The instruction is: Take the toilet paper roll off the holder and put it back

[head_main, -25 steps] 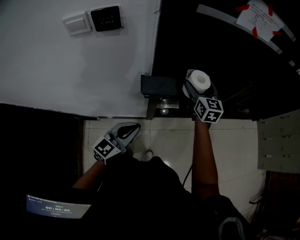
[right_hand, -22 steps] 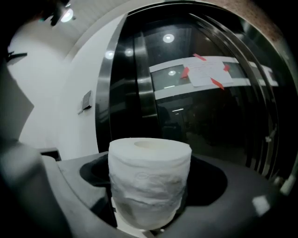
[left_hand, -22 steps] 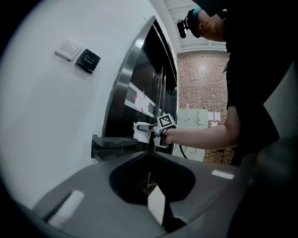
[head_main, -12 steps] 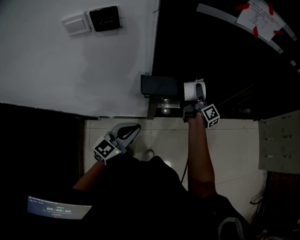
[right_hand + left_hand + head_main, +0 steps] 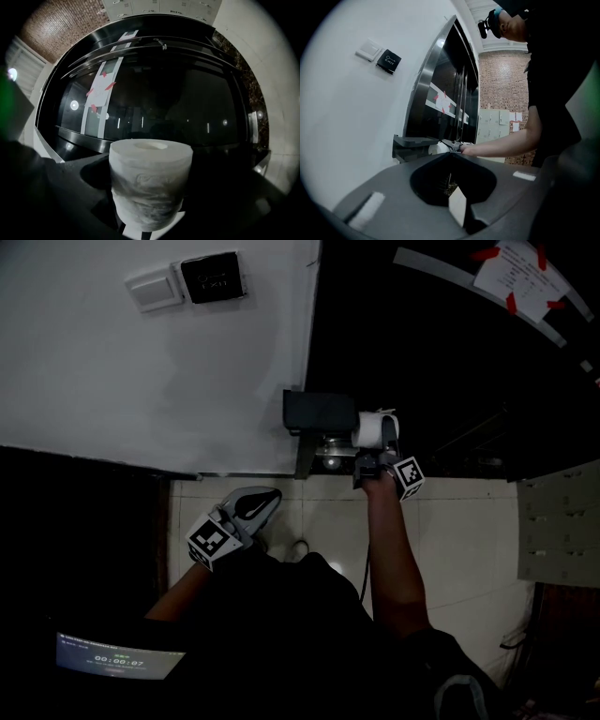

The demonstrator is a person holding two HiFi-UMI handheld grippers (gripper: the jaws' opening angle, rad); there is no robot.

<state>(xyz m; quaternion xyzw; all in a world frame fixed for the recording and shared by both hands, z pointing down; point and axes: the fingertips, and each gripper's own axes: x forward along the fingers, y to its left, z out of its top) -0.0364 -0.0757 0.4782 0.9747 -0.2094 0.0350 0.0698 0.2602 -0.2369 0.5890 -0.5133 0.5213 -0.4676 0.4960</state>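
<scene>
The white toilet paper roll (image 5: 375, 429) lies sideways just right of the black wall holder (image 5: 319, 412), its left end touching or nearly touching the holder. My right gripper (image 5: 376, 448) is shut on it from below. In the right gripper view the roll (image 5: 150, 178) stands between the dark jaws of this gripper (image 5: 150, 199), in front of dark glass. My left gripper (image 5: 266, 499) hangs low over the floor tiles, jaws together and holding nothing. The left gripper view looks over the meeting tips of that gripper (image 5: 451, 154) to the holder (image 5: 412, 143) and roll (image 5: 438, 148).
A white switch (image 5: 155, 290) and a black exit button (image 5: 212, 277) sit on the white wall. A dark glass door (image 5: 450, 343) with taped paper fills the right. Grey lockers (image 5: 558, 521) stand at far right. A small screen (image 5: 117, 655) glows at bottom left.
My right gripper has carried the roll left and down toward the holder, turning it from end-on to sideways. The left gripper has stayed put.
</scene>
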